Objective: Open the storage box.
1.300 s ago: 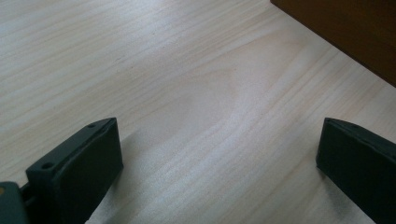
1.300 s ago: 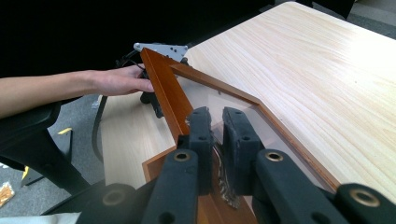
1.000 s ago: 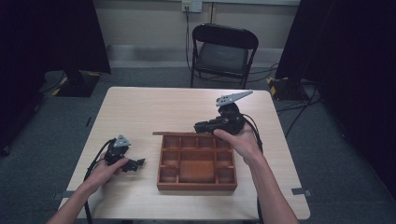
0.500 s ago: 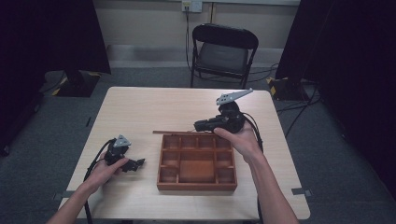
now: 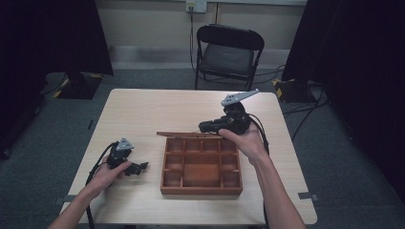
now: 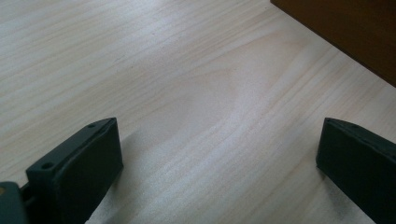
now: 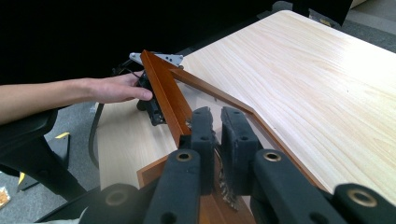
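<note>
At the far rim of the wooden box [image 5: 200,164], the right hand-held gripper [image 5: 206,127] lies level, jaws pointing toward the person's left, held from below and behind by the right hand [image 5: 248,142] with the forearm running up from the bottom edge of the high view. Grey plate on top tilts up to the right. In the right gripper view its 2 jaws stand almost together, pinched on the thin wooden lid [image 7: 164,95] of the box; the lid's edge runs away from the jaws, raised above the box. In the high view the lid [image 5: 188,135] reads as a narrow strip along the far side of the box, sticking out past its left corner.

Left hand-held gripper [image 5: 138,168]: rests on the surface [image 5: 153,109] just left of the box, apart from it, jaws aimed toward the box. Left hand [image 5: 107,174] wraps it from behind, forearm coming in from the lower left. In the left gripper view, the jaws stand wide apart with bare wood grain between them; a corner of the box [image 6: 355,32] shows at upper right.

Box: 1 large middle compartment, smaller ones around it, right of the surface's centre. Folding chair [image 5: 229,50] beyond the far edge.
</note>
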Tool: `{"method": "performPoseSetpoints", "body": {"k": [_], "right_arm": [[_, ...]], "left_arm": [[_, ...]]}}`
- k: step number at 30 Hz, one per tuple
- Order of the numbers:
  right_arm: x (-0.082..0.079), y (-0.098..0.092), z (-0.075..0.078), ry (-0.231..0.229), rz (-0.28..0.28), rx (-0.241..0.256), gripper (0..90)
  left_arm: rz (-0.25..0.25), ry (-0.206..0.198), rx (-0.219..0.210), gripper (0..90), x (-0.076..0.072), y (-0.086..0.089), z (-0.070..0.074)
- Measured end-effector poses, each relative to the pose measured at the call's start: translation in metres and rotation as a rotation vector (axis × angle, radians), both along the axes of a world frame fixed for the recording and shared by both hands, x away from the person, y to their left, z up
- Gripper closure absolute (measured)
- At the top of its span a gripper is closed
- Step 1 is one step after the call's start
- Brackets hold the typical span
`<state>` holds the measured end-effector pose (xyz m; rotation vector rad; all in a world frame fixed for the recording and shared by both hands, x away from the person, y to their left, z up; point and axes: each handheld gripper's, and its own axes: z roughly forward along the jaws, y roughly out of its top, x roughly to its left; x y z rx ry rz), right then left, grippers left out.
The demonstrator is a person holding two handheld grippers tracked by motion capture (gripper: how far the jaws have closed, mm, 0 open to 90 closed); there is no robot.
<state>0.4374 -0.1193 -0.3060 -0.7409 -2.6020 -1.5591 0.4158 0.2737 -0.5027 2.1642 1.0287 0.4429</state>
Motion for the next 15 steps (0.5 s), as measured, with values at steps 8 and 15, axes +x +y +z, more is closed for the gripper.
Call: {"method": "performPoseSetpoints", "body": {"k": [8,15], "right_arm": [[0.001,0.0008,0.0012,-0.007,-0.004,-0.005,83.7],[0.0008,0.0009,0.0013,-0.011,-0.007,-0.005,83.8]], "left_arm": [[0.0,0.0,-0.002,0.0,0.0,0.0,-0.0001],[0.001,0.0,-0.001,0.0,-0.0001,0.0,0.0]]}}
